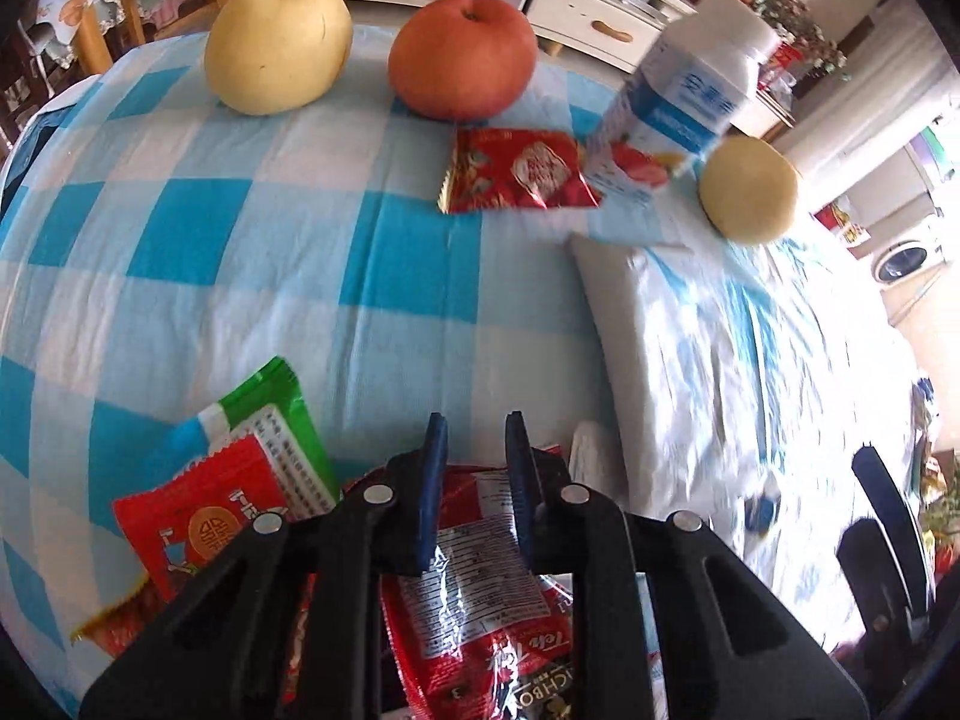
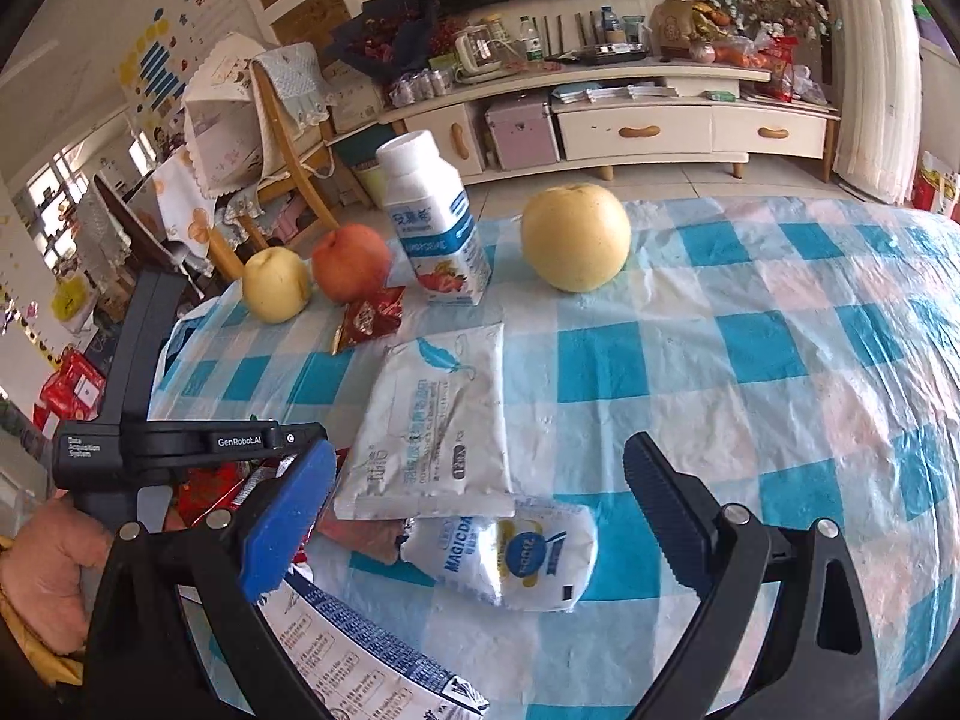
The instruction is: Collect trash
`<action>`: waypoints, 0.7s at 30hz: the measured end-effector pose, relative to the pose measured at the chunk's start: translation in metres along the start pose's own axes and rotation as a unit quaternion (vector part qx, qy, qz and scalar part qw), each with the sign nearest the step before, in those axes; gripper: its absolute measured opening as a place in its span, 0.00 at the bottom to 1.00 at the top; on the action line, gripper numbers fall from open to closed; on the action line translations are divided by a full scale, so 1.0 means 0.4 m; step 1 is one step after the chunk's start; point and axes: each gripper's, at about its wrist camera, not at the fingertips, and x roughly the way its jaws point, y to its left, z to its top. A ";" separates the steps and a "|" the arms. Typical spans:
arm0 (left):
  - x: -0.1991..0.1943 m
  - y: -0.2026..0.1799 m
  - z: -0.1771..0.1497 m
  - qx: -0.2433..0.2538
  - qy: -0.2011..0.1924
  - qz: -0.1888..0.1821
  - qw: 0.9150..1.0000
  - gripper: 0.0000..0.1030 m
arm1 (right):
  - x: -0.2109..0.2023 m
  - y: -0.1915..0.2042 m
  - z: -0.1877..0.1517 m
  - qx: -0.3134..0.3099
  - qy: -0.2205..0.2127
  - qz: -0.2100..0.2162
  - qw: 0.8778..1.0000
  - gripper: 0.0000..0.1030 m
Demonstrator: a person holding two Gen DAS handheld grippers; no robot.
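Note:
My left gripper (image 1: 476, 438) hovers low over a pile of red snack wrappers (image 1: 474, 588). Its blue fingers stand a narrow gap apart, and a printed label shows flat through the gap. A red and green wrapper (image 1: 240, 480) lies to its left. My right gripper (image 2: 480, 450) is wide open above a flat white pouch (image 2: 438, 414) and a crumpled white packet (image 2: 510, 558), touching neither. A small red foil wrapper (image 2: 369, 318) lies by the apple (image 2: 351, 261). In the left wrist view that foil wrapper (image 1: 516, 171) is far ahead and the white pouch (image 1: 648, 360) is to the right.
On the blue checked tablecloth (image 2: 780, 360) stand a milk bottle (image 2: 435, 222), a large pear (image 2: 576, 237) and a small pear (image 2: 276, 285). A printed white and blue package (image 2: 360, 660) lies under my right gripper's left finger. A sleeved hand (image 2: 42, 564) holds the left gripper's handle. Chairs and a cabinet stand behind.

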 end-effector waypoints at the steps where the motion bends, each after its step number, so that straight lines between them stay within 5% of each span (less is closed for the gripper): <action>1: -0.013 -0.002 -0.008 0.010 -0.007 -0.002 1.000 0.22 | 0.007 0.014 -0.005 -0.013 0.003 -0.001 1.000 0.93; 4: -0.051 -0.009 -0.009 0.027 -0.030 0.000 0.999 0.28 | 0.039 0.039 -0.017 -0.039 0.012 -0.009 0.999 0.93; 7: -0.064 -0.020 0.035 0.043 -0.053 0.011 0.998 0.60 | 0.068 0.039 -0.018 -0.034 0.017 -0.007 0.999 0.93; 12: -0.034 -0.080 0.139 0.073 -0.069 0.037 0.994 0.72 | 0.123 0.035 -0.008 -0.020 0.024 0.011 0.999 0.93; 21: 0.097 -0.082 0.238 0.058 -0.035 0.079 0.995 0.72 | 0.205 0.058 0.030 -0.030 0.048 0.030 0.998 0.93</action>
